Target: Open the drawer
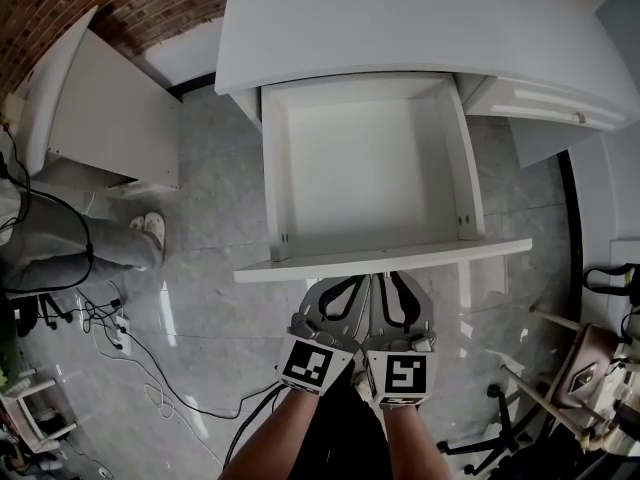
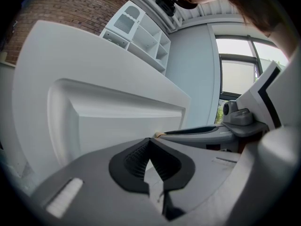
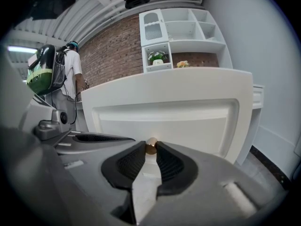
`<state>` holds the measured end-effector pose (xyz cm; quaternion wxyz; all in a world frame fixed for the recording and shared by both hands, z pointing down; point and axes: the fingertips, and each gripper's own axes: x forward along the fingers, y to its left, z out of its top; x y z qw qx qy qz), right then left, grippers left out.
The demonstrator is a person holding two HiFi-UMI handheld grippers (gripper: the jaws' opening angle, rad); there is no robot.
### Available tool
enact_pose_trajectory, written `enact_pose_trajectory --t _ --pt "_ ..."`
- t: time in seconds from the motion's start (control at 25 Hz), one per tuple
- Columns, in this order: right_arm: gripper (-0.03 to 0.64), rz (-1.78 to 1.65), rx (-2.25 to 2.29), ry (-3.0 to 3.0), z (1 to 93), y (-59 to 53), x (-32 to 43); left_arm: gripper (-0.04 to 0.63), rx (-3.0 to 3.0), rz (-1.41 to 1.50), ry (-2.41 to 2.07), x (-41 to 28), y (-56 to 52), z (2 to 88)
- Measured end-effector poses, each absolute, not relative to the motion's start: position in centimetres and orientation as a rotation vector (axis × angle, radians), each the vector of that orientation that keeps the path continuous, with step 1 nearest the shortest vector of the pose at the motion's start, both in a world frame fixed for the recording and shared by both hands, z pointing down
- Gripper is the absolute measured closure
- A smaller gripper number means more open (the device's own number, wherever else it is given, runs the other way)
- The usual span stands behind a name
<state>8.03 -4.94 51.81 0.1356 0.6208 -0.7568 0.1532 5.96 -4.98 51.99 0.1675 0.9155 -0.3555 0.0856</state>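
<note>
The white drawer (image 1: 365,168) stands pulled out from under the desk top (image 1: 400,28), and its inside is bare. Its front panel (image 1: 380,258) faces me. My right gripper (image 3: 151,147) is shut on the small brass knob (image 3: 151,146) in the middle of the drawer front (image 3: 169,114); in the head view this gripper (image 1: 389,278) touches the panel's lower edge. My left gripper (image 2: 150,141) sits close beside it on the left, fingertips together with nothing between them, just short of the drawer front (image 2: 122,121). It shows in the head view (image 1: 365,280) too.
A second drawer front with a knob (image 1: 545,103) sits shut to the right. A white cabinet (image 1: 110,118) stands at the left, with a person's legs (image 1: 90,248) and floor cables (image 1: 120,318) nearby. Chairs (image 1: 590,368) crowd the right. A person with a green backpack (image 3: 51,74) stands by the brick wall.
</note>
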Motion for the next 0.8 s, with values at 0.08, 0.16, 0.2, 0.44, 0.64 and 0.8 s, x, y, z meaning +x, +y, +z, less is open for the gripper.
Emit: enact_pose_trajectory --t 0.08,0.16,0.2,0.44,0.64,0.8 --pt "0.546 0.444 1.800 -2.191 51.8 -4.8 8.0 0.609 2.601 0.241 -1.009 5.9 -4.8 52.0" --pt "0.546 0.446 1.794 -2.188 51.8 -4.6 7.9 0.609 2.599 0.240 -1.009 5.9 -4.6 52.1" --pt "0.546 0.443 1.789 -2.189 51.9 -4.5 7.8 0.609 2.597 0.241 -1.011 5.8 -4.5 52.1" --pt "0.546 0.419 1.787 -2.192 52.0 -4.4 8.0 0.609 2.601 0.256 -1.013 5.8 -4.5 52.1" --pt "0.543 0.426 1.826 -2.170 51.7 -4.4 8.1 0.606 2.584 0.267 -1.026 6.0 -4.1 53.2" --pt "0.537 0.459 1.873 -2.189 52.1 -3.9 8.6 0.603 2.595 0.237 -1.048 5.9 -3.8 53.1"
